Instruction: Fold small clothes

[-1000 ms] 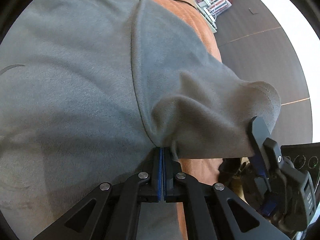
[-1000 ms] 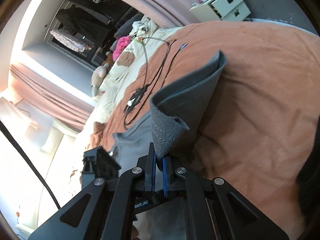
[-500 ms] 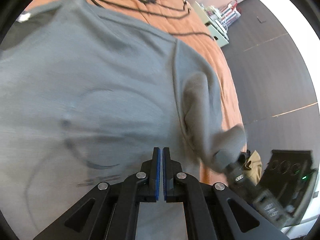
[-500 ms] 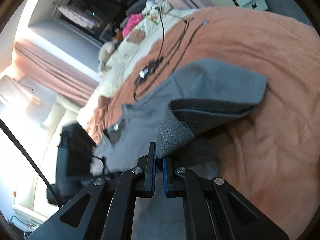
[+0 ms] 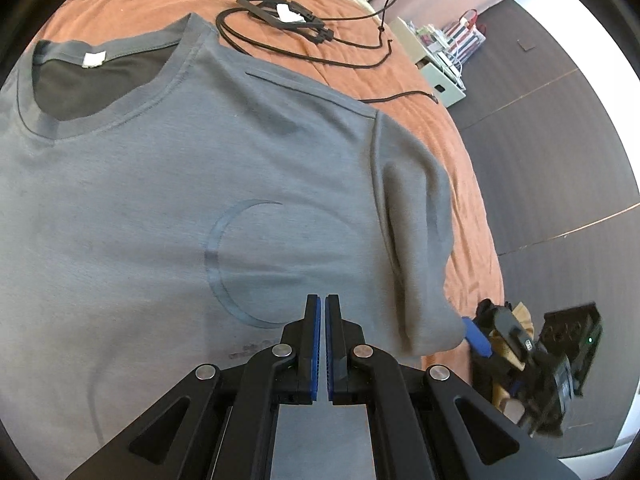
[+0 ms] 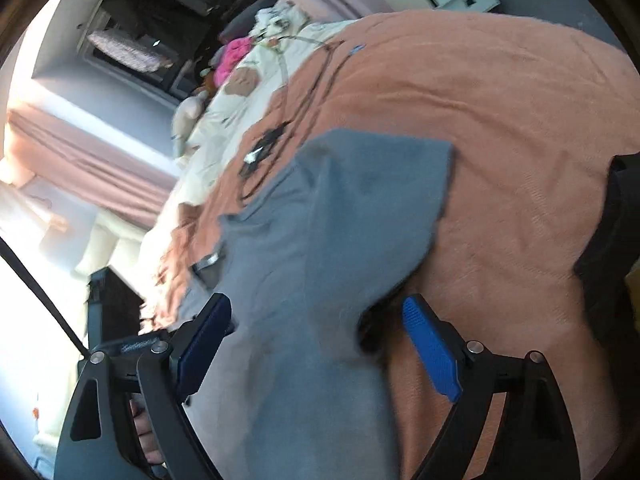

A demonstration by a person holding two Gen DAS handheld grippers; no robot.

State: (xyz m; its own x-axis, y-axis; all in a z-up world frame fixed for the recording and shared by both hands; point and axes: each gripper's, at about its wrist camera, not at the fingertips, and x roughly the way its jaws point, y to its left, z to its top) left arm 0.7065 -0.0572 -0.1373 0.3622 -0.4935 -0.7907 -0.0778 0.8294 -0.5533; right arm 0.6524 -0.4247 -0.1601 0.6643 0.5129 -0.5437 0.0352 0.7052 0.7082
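A grey T-shirt (image 5: 200, 200) with a faint circle print lies face up on the orange bed cover (image 5: 472, 200), collar toward the far left. My left gripper (image 5: 322, 300) hovers above its chest, shut, with nothing between the pads. The shirt's right sleeve (image 5: 416, 240) lies folded in against the body. In the right wrist view the sleeve (image 6: 380, 184) rests spread on the cover (image 6: 500, 120). My right gripper (image 6: 316, 304) is opening wide around the shirt's side (image 6: 320, 360); the fabric lies between the jaws, pads clear of it. That gripper (image 5: 500, 332) also shows at the bed's edge.
A black cable and a small black device (image 5: 288, 16) lie on the cover beyond the collar. A white drawer unit (image 5: 440, 76) stands on the dark floor (image 5: 540, 140) past the bed. Pillows and soft toys (image 6: 240, 60) fill the bed's far end. A dark shape (image 6: 612, 240) sits at the right.
My left gripper let go of the fabric near the armpit and pulled back and up, so the whole chest and collar show. My right gripper released the sleeve hem and opened; the sleeve dropped flat.
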